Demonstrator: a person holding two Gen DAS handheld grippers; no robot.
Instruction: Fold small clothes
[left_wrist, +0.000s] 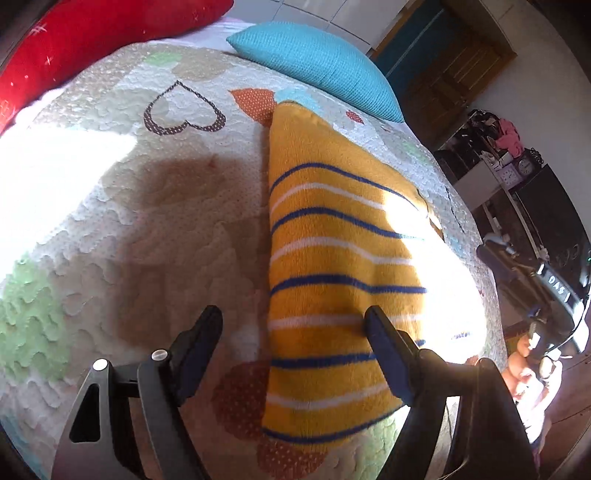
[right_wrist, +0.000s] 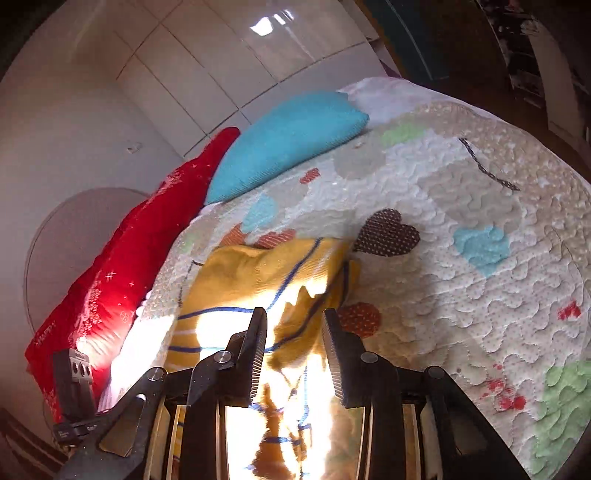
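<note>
Left tool (left_wrist: 293, 325) and right tool (right_wrist: 294, 323) open over striped garment (left_wrist: 332, 258), pillows beyond.

Right hand-held gripper (right_wrist: 294, 325) sits low centre, jaws part open w/ a gap between them, ribbed pads facing in. Yellow sweater (right_wrist: 258, 273) w/ blue & white stripes lies on the bed quilt (right_wrist: 461, 295) just beyond the tips; a fold of it shows between the jaws, but sun glare washes out that spot, so can't tell if pads touch the cloth. Far side: turquoise pillow (right_wrist: 291, 140), red pillow (right_wrist: 129, 266) to its left, both by the white tiled wall (right_wrist: 203, 66). Quilt has heart patches, incl. a brown dotted heart (right_wrist: 386, 232) right of the sweater.
</note>
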